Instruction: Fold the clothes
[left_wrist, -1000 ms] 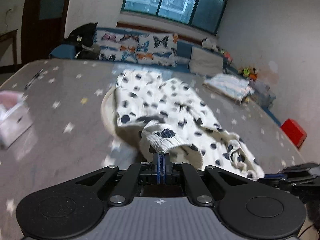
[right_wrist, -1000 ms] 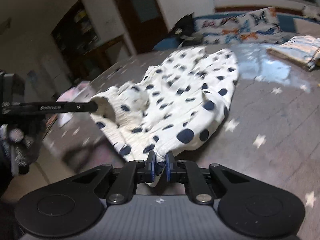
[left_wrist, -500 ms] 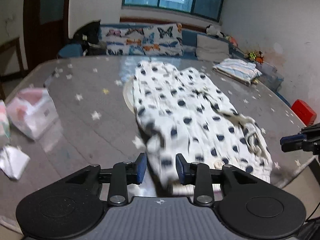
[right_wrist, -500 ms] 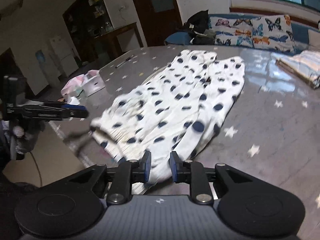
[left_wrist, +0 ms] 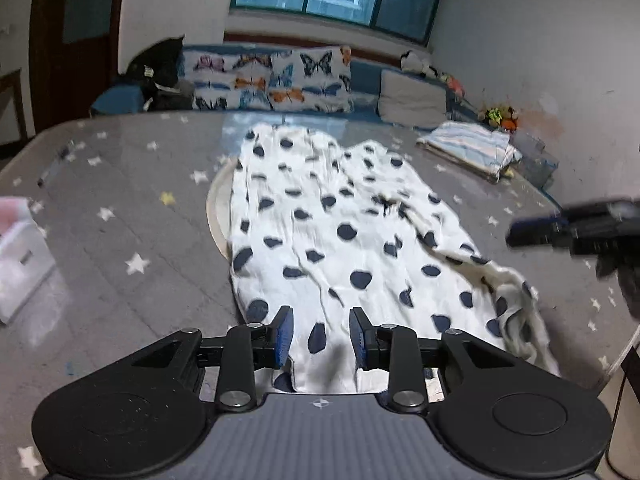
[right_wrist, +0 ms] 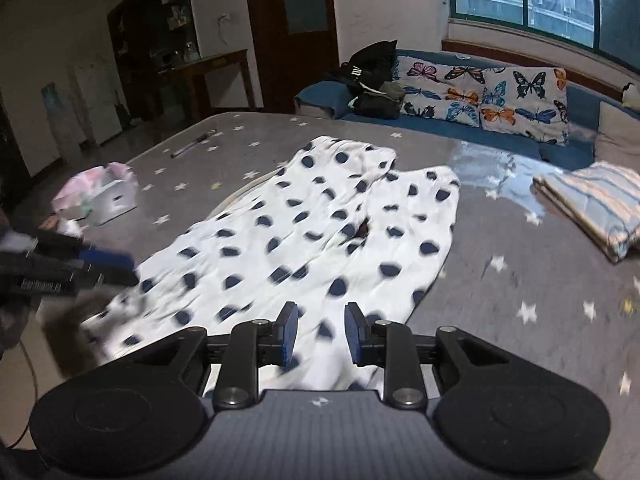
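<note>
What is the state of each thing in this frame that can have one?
Left claw: open, empty, above the near hem.
Right claw: open, empty, above the near edge.
Polka-dot garment: spread flat on the table, unfolded, wrinkled, bunched at one near corner.
Striped cloth: folded, lying on the table's far side.
White box: lying on the table, open or shut unclear.

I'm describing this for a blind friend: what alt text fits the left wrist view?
An open left gripper hovers over the near edge of a white polka-dot garment spread flat on a grey star-patterned table. The right gripper shows at the right; a folded striped cloth lies beyond.
</note>
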`<state>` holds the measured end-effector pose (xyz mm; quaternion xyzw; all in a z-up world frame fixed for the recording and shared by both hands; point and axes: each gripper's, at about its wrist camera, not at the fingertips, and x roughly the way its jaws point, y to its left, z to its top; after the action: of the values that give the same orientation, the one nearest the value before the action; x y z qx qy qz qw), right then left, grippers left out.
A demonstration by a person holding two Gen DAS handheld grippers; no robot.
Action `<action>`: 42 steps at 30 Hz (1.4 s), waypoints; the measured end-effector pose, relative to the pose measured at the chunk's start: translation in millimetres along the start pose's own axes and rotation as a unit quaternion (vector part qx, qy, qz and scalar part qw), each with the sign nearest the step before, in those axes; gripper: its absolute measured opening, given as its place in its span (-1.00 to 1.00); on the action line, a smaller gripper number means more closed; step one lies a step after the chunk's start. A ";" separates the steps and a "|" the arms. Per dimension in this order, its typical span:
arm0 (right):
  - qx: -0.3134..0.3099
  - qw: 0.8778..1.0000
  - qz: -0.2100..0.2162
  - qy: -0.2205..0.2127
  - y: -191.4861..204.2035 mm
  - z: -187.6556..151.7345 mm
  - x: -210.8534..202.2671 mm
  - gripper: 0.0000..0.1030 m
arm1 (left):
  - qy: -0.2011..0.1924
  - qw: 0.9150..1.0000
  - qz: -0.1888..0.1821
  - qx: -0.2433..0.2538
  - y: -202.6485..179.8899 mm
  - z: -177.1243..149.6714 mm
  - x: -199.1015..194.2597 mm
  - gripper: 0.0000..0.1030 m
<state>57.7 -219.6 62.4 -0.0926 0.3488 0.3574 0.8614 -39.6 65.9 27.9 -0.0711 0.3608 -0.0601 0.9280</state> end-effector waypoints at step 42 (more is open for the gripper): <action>-0.035 0.998 -0.043 0.039 -60.1 114.3 221.8 -0.93 | 0.049 0.999 0.015 -0.003 10.4 29.0 43.4 -0.23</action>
<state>270.9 -94.3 -6.4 -0.1519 0.3651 0.3280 0.8579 12.4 71.7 18.6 -0.0655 0.4074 -0.0488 0.9096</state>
